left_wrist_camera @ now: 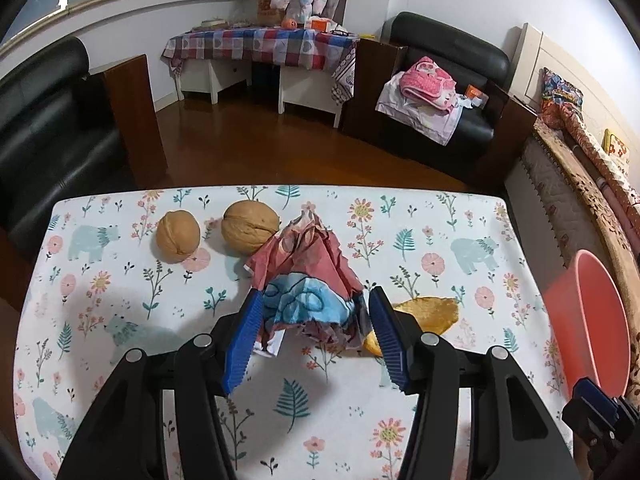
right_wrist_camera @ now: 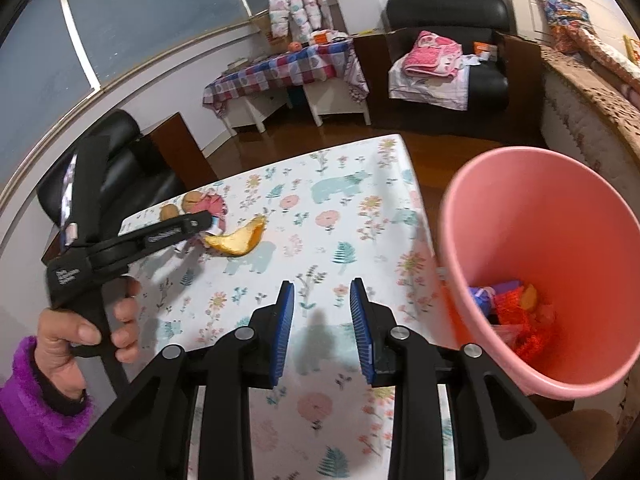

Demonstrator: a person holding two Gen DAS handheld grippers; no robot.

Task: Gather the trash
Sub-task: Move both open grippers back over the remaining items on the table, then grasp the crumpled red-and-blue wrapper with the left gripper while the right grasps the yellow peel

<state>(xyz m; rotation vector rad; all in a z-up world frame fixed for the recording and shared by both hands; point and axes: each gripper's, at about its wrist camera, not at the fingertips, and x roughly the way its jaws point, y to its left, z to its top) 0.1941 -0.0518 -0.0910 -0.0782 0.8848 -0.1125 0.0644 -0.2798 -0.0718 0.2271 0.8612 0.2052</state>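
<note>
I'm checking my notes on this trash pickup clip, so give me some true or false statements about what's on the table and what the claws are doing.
1. The left claw has crumpled paper between its pads. True.
2. The right claw grips the orange peel. False: its pads stand apart over bare tablecloth, holding nothing.
3. Two walnuts lie beyond the paper. True.
4. The pink bin is empty. False: colourful trash lies inside.
5. The peel sits inside the bin. False: it lies on the tablecloth beside the paper.
</note>
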